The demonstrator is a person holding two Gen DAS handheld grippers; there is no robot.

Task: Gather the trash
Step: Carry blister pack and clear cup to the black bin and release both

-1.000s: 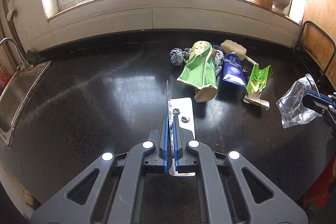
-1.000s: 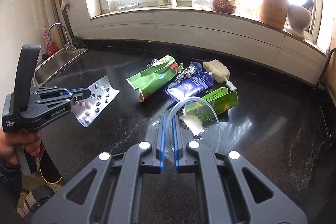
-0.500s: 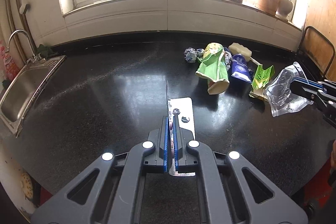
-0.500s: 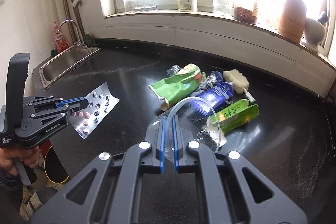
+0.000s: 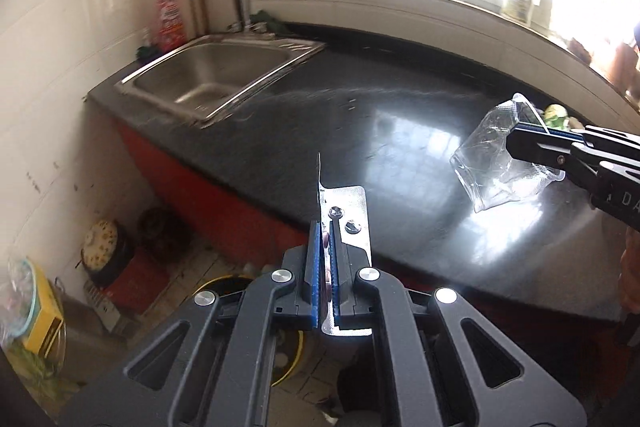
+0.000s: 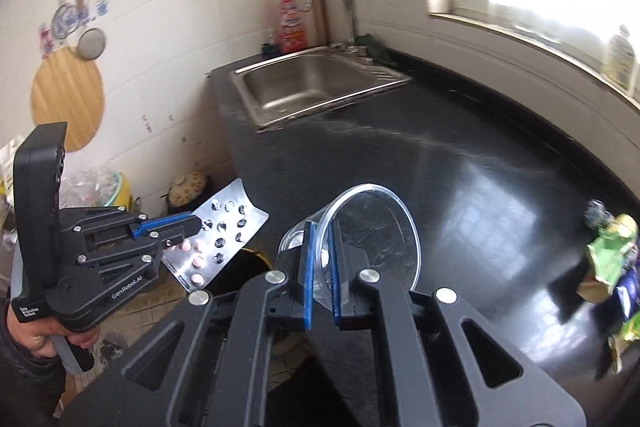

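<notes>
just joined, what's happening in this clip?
A person is clearing trash off a black kitchen counter with two handheld grippers. The left gripper is shut on a pill blister pack; the right gripper is shut on the rim of a clear plastic cup. More wrappers lie on the counter.

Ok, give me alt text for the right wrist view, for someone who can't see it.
The right gripper pinches the rim of a clear plastic cup above a black counter. At left, the left gripper holds a blister pack; a steel sink lies beyond.
</notes>
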